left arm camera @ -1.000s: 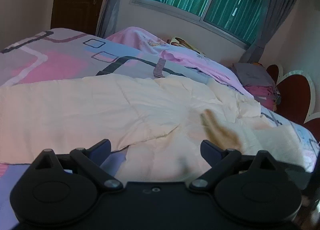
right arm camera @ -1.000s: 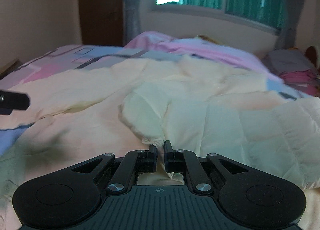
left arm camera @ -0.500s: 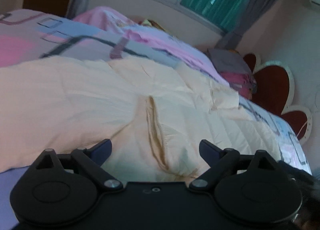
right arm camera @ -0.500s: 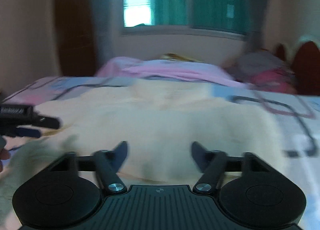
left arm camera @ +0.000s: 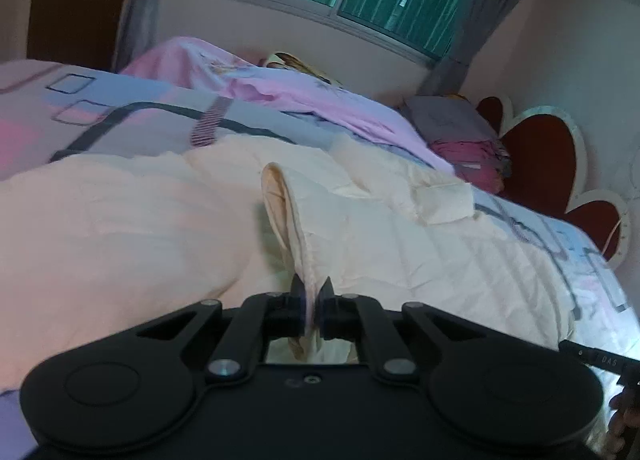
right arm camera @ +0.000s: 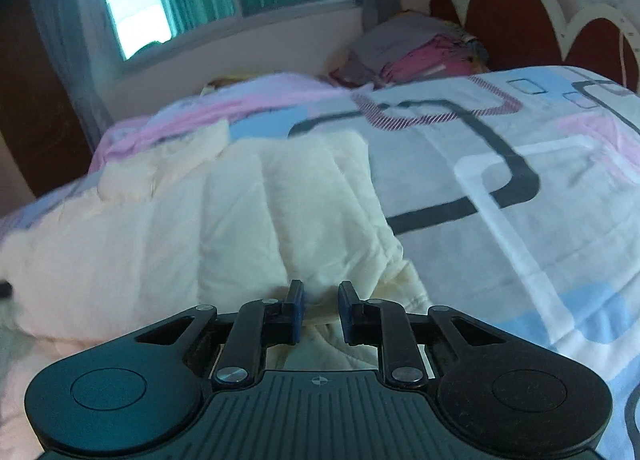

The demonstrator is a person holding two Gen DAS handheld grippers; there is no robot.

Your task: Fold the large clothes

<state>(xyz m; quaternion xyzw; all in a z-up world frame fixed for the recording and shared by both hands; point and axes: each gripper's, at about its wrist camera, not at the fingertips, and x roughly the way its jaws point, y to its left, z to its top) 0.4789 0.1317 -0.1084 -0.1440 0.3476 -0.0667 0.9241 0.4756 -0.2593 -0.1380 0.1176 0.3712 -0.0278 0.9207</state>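
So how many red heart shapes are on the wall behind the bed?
3 in the left claw's view: a small one beside the clothes pile, a big one, and a lower one. More may be hidden.

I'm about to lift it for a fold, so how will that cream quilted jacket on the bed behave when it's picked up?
Probably floppy: where the left gripper pinches the cream quilted jacket, only a thin ridge of hem rises while the rest stays slumped. Likely light for its bulk, given the puffy stitched panels. The right gripper is closing around a fold, so a two-point lift should limit sagging.
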